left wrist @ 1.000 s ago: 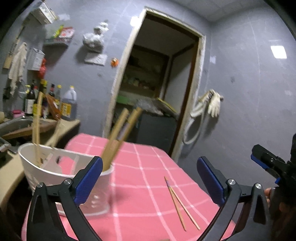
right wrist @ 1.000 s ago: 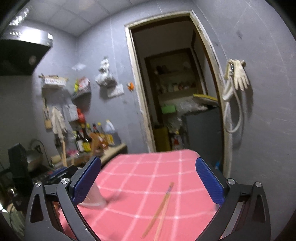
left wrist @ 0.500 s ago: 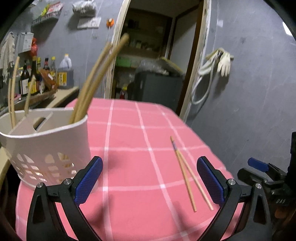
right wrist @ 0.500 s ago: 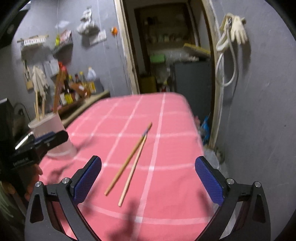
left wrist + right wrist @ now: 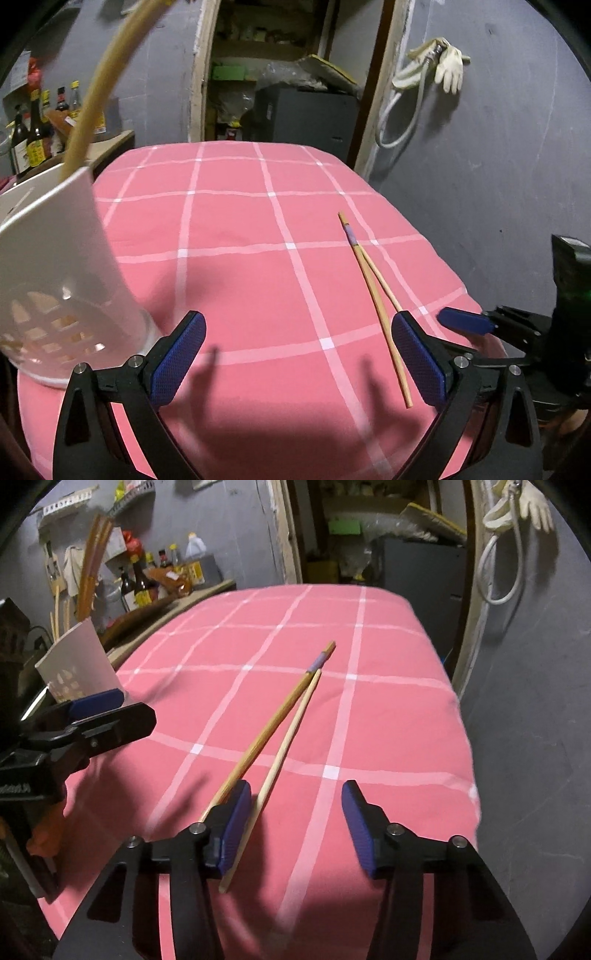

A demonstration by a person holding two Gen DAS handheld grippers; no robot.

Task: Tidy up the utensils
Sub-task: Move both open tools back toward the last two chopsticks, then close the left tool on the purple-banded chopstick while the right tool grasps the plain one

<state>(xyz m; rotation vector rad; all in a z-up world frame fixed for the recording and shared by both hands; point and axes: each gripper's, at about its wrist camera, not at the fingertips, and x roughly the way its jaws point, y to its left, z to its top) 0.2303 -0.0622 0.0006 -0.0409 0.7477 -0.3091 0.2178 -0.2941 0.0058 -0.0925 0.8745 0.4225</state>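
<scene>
The right gripper (image 5: 295, 827), jaws apart and just closing, is reaching for the chopsticks (image 5: 275, 734); next, straddle both. Left gripper (image 5: 299, 363) jaws apart, empty.

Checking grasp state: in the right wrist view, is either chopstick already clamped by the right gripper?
No. Both chopsticks lie flat on the pink checked tablecloth, and the right gripper stands open, one chopstick beside its left pad.

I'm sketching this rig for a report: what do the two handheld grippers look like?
Both match. The left gripper and right gripper have black, angular plastic arms with triangular cut-outs and silver pivot screws, and each finger ends in a blue, finely textured pad. No cables or sleeves show.
</scene>
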